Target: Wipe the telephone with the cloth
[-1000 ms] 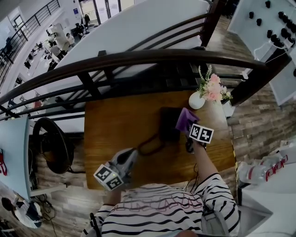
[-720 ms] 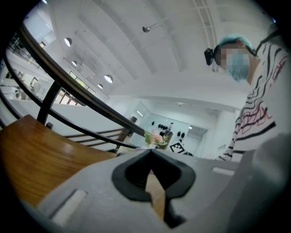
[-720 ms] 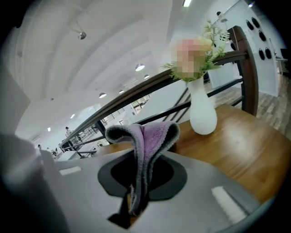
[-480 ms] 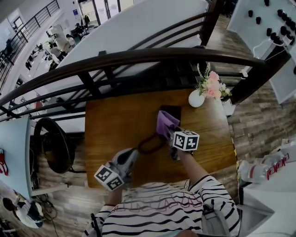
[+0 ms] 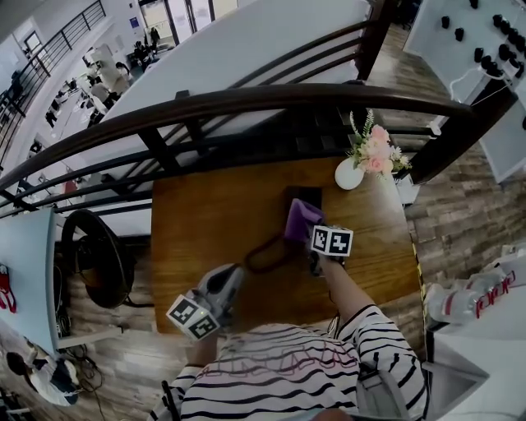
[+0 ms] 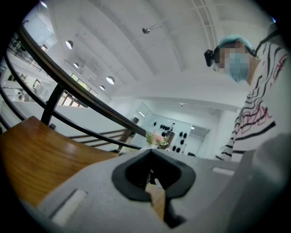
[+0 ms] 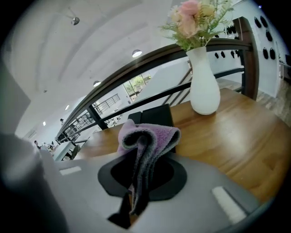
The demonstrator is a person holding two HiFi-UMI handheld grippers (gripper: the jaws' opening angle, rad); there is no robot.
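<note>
Most of the telephone [image 5: 302, 196] is hidden from my head view. The purple cloth [image 5: 301, 219] and my right tongs [image 5: 311, 233] cover it, so only its dark far edge shows. In the right gripper view it is a black slab [image 7: 153, 115] lying flat on the desk [image 7: 236, 132] just behind the cloth [image 7: 148, 136]. I cannot make out a handset or keys. A dark looped cord [image 5: 265, 256] lies on the desk [image 5: 205, 222] beside the phone's near left side, and where it joins the phone is covered.

The white vase [image 7: 203, 84] stands upright near the desk's far right corner, close to the telephone but apart from it. It holds pink flowers [image 7: 192, 12] with green sprigs, and the top of the bunch is cut off by the frame.

My right tongs [image 7: 136, 182] are clamped on the cloth. A fold runs down between the jaws, and the free end bunches out in front, over the phone.

My left tongs [image 5: 233, 278] hang over the desk's near edge, well apart from the phone. In their own view the left tongs [image 6: 152, 176] have the jaws together with nothing between them, and they point up past the dark railing [image 6: 68, 86].
</note>
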